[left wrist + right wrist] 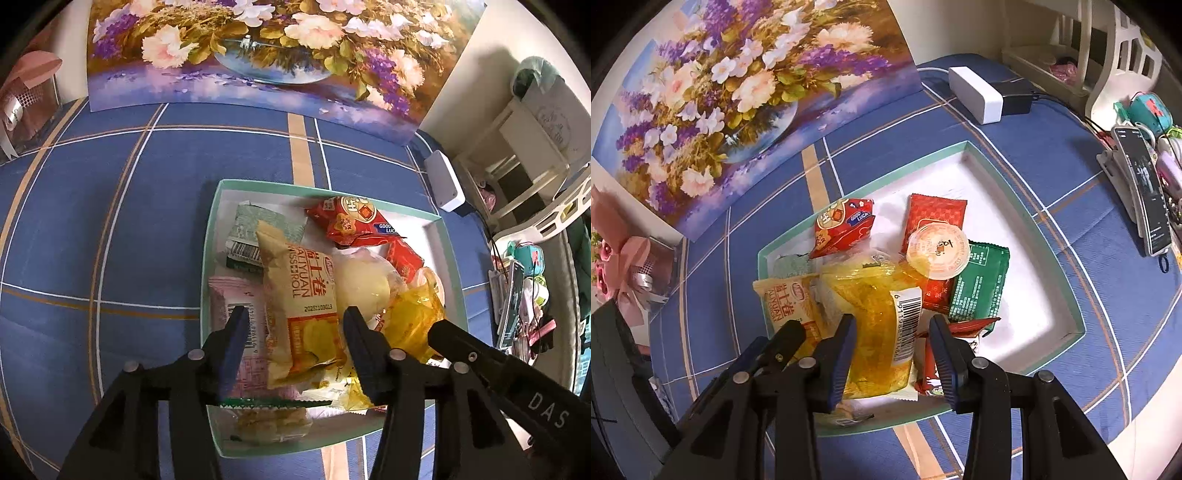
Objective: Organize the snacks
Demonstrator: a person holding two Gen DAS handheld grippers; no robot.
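Blue plaid cloth covers the table, with a floral painting propped along its far edge and a white power strip beside it. Near the middle we see a shallow white box with a mint-green rim, where the snacks lie heaped. In the left wrist view, the left gripper stands over the box with its jaws parted, astride a cream Swiss-roll packet that lies between them; the pads do not appear to press on it. In the right wrist view, the right gripper has its jaws partly open around a yellow translucent packet; we cannot tell whether the pads grip it. A red packet, a green packet and a round jelly cup lie farther back in the box.
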